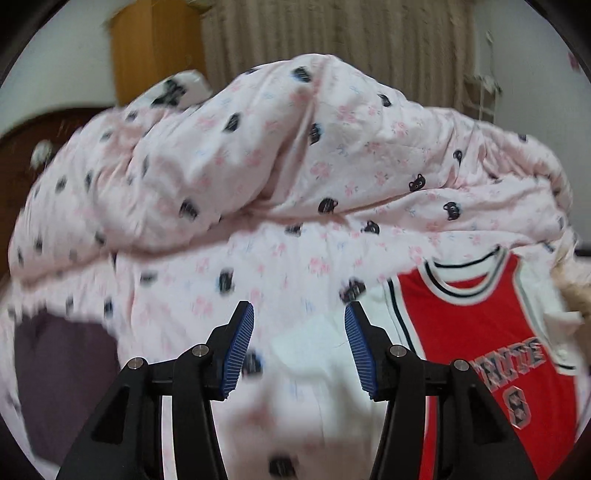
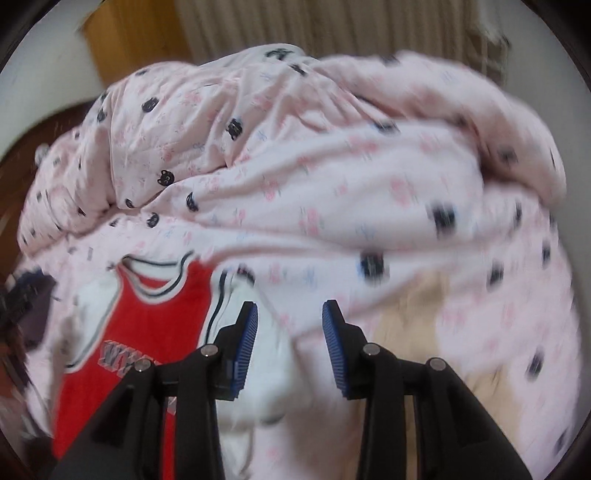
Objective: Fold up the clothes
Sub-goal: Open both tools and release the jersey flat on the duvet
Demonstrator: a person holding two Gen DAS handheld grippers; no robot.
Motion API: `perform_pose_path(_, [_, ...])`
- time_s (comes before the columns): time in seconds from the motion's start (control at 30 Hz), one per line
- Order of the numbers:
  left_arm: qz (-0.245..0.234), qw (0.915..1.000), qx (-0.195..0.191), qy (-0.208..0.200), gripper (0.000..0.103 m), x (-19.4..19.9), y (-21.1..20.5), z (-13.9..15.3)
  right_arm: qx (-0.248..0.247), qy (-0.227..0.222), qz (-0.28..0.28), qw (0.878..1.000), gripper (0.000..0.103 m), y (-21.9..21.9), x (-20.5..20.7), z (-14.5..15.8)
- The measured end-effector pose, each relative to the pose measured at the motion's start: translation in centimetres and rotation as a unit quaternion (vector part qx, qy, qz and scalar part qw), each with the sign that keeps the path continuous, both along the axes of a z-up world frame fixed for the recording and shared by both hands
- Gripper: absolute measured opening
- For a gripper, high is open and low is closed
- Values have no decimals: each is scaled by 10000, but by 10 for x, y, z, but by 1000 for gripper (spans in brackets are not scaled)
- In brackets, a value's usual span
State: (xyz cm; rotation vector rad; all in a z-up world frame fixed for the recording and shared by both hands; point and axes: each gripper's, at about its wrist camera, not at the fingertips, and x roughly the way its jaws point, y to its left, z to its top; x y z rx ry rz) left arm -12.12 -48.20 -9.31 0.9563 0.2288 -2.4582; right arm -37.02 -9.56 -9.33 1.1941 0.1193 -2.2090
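A red jersey with white sleeves [image 1: 480,332] lies flat on a pink bed cover printed with black cats [image 1: 280,266]. In the left wrist view it is at the lower right, neck towards the far side. My left gripper [image 1: 299,310] hovers to its left, open, with only a white sleeve patch [image 1: 306,350] and the cover behind the gap. In the right wrist view the jersey [image 2: 147,325] is at the lower left. My right gripper [image 2: 290,306] is open just right of it, over its white sleeve [image 2: 269,354]. Neither gripper holds cloth.
A bunched pink quilt [image 1: 258,147] rises behind the jersey. A dark purple garment [image 1: 62,369] lies at the left, and a beige cloth [image 2: 417,325] at the right. A wooden cabinet [image 1: 155,48], a curtain [image 1: 332,33] and a dark headboard [image 1: 22,155] stand beyond.
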Motion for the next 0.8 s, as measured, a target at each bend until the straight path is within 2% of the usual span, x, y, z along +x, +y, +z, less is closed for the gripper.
perform_pose_path(0.1, [294,9986,412,134,46,29,0,-11,-342,-437,-343,9979,38,30,17,-17])
perform_pose_path(0.2, [442,9978,467,130,46,40,2,-28,-656,-850,-547,9927,39,44,27,-39])
perform_pose_path(0.3, [375,9980,515,22,46,36,3,-41,-949,-1166,-702,9861,39,52,29,-56])
perform_pose_path(0.4, [330,9980,527,85,46,31,4,-43,-1079,-1316,-766,9824,39,53,26,-67])
perform_pose_path(0.6, [362,9979,508,195,46,31,5,-44,-1659,-1895,-934,9632,39,55,15,-88])
perform_pose_path(0.8, [439,9969,602,238,46,32,2,-45,-1748,-2196,-1034,9542,39,43,10,-105])
